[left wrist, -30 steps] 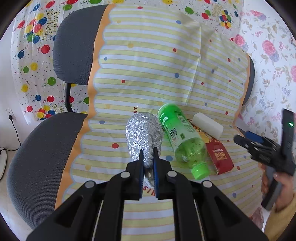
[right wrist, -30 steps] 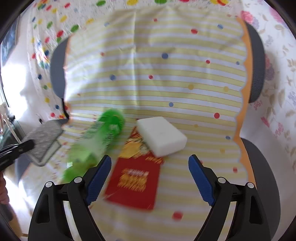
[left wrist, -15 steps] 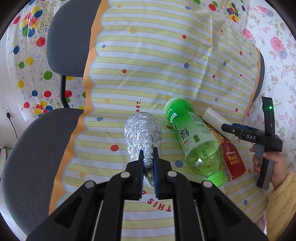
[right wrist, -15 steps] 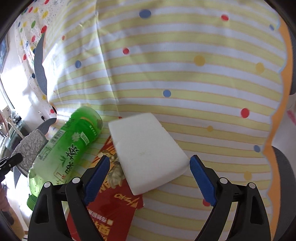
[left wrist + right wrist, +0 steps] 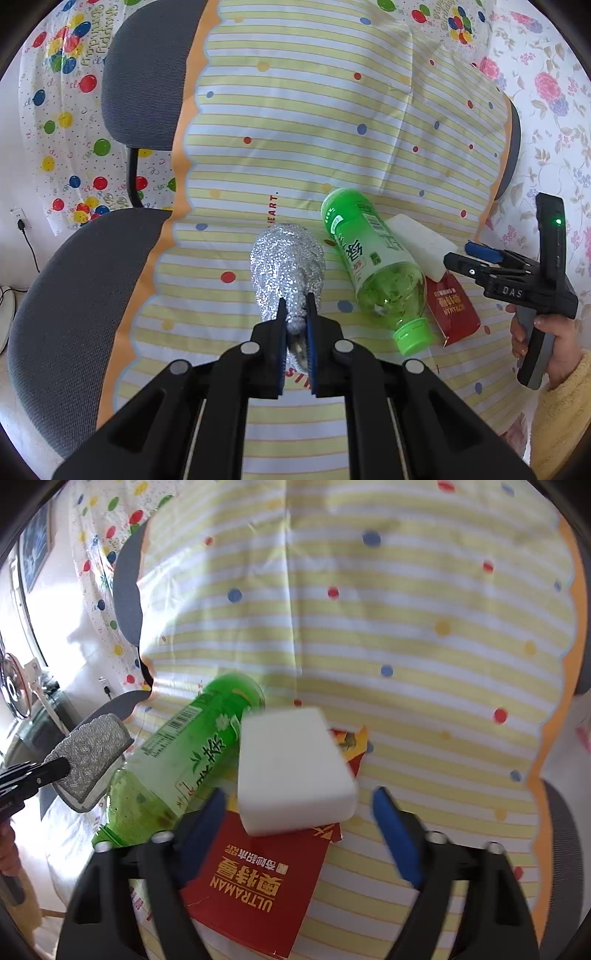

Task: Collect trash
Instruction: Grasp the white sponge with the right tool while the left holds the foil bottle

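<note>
My left gripper (image 5: pixel 295 308) is shut on a silver glittery sponge pad (image 5: pixel 286 269) and holds it over the striped cloth. The pad also shows at the left in the right wrist view (image 5: pixel 88 762). A green plastic bottle (image 5: pixel 373 262) lies on its side beside it, cap toward me; it also shows in the right wrist view (image 5: pixel 184 760). A white foam block (image 5: pixel 291 771) rests on a red Ultraman packet (image 5: pixel 258 882). My right gripper (image 5: pixel 299 808) is open, its fingers on either side of the block's near end. It appears at the right in the left wrist view (image 5: pixel 476 258).
A yellow striped dotted cloth (image 5: pixel 314 122) covers two grey office chairs (image 5: pixel 74 295). A balloon-print sheet (image 5: pixel 62 92) hangs behind on the left, a floral sheet (image 5: pixel 554 110) on the right. A wall socket with a cable (image 5: pixel 20 225) is at far left.
My right gripper has moved in toward the white block, which now lies between its open fingers. My left gripper keeps holding the silver pad and has shifted only slightly.
</note>
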Motion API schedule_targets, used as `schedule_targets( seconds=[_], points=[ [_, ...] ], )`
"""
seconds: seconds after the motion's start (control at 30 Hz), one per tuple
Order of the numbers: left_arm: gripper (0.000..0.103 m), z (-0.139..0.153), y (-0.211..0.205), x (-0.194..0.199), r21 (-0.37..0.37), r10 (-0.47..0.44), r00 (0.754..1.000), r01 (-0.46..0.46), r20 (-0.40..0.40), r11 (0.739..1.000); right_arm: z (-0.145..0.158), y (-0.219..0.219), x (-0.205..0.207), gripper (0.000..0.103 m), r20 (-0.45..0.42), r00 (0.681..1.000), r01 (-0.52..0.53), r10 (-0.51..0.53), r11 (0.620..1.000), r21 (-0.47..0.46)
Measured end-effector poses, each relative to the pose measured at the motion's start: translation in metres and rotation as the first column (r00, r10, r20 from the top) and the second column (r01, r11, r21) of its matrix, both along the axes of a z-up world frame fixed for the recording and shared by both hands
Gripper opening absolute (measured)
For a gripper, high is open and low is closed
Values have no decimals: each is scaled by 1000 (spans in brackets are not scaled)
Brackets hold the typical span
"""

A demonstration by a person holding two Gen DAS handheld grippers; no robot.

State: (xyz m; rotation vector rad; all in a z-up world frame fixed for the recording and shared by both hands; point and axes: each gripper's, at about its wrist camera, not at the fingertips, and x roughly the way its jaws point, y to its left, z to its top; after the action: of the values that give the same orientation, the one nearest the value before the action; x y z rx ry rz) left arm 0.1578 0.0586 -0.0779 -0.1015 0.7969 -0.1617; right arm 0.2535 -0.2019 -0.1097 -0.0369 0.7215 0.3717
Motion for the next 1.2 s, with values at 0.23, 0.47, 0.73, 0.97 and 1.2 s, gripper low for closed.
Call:
schedule_targets(
  seconds=[0.23, 0.47, 0.73, 0.97, 1.2],
  points=[
    [7, -5, 1, 7, 4, 5, 1000, -5, -16, 1000, -14, 3, 21, 85, -41, 999, 8, -7, 999, 33],
    [7, -3, 5, -1, -2, 11, 1000, -11, -15, 1000, -13, 11, -2, 66, -8, 1000, -3, 3, 999, -43],
    [7, 30, -12, -54, -20, -64, 997, 65, 51, 998, 45, 8, -104, 64, 116, 989, 91, -87, 996, -24],
    [7, 39, -56, -107, -45, -207, 974, 212, 89, 976, 59, -8, -207, 66, 148, 968, 204, -201, 979, -9],
    [7, 29, -109, -149, -39, -342, 936, 346, 82, 937, 43, -36, -281, 66, 154, 929, 341, -337, 940, 6]
  ],
)
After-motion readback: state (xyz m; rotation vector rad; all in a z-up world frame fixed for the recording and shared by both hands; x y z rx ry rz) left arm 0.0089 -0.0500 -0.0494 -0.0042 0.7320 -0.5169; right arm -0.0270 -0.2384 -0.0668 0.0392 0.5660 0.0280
